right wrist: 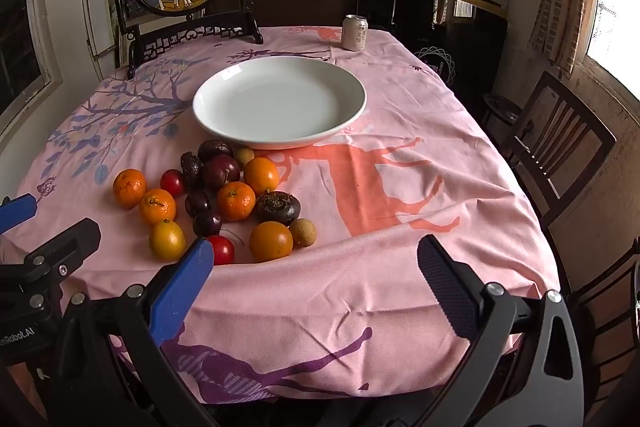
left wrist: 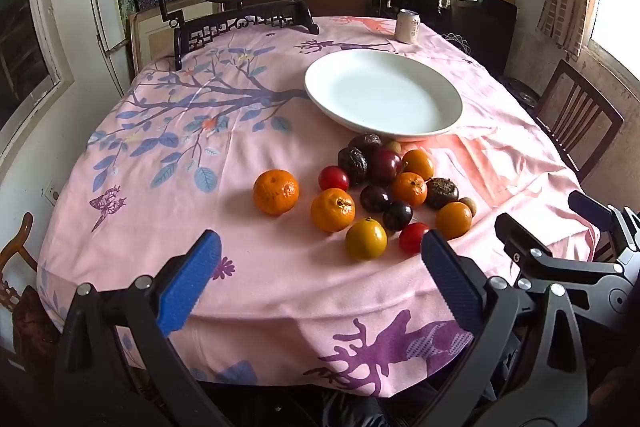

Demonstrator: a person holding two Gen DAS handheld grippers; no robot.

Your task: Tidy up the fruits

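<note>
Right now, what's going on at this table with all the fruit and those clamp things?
A person holds a two-finger gripper in each hand, and nothing has been picked up yet. The left gripper and the right gripper both hang open over the near edge of the pink tablecloth. A pile of fruit, tangerines, plums and cherry tomatoes among them, lies on the cloth just in front of an empty white plate. A drink can stands at the far edge.

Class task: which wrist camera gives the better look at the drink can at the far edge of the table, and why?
The right wrist view. There the can stands nearer the picture's middle, larger, with its top and printed side visible. The left wrist view shows the same can beyond the plate, smaller, with its print harder to read.
</note>
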